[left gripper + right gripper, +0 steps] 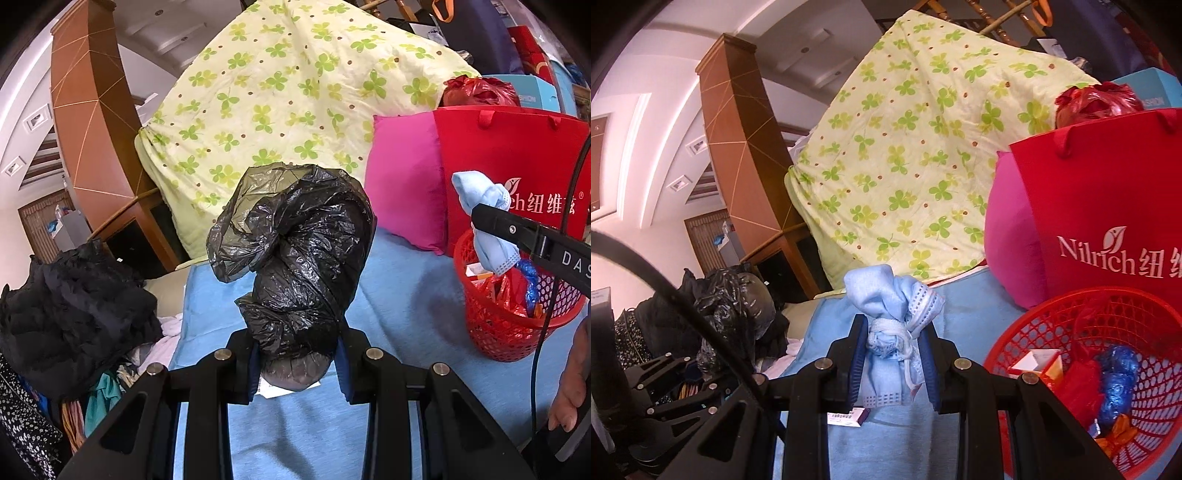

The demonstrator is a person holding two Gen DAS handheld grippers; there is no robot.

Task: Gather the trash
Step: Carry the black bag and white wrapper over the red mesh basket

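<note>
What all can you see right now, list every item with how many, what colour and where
black plastic bag: one, black, held in the left gripper
face mask: one, light blue, bunched in the right gripper
basket: one, red mesh, right, holding red, blue and orange trash
paper bag: one, red, behind basket
cushion: one, pink, beside paper bag
quilt: one, yellow with green clovers, behind
sheet: one, blue, underneath
small box: one, white, on sheet
clothes pile: one, mostly black, left
left gripper: shut on bag
right gripper: shut on mask
</note>
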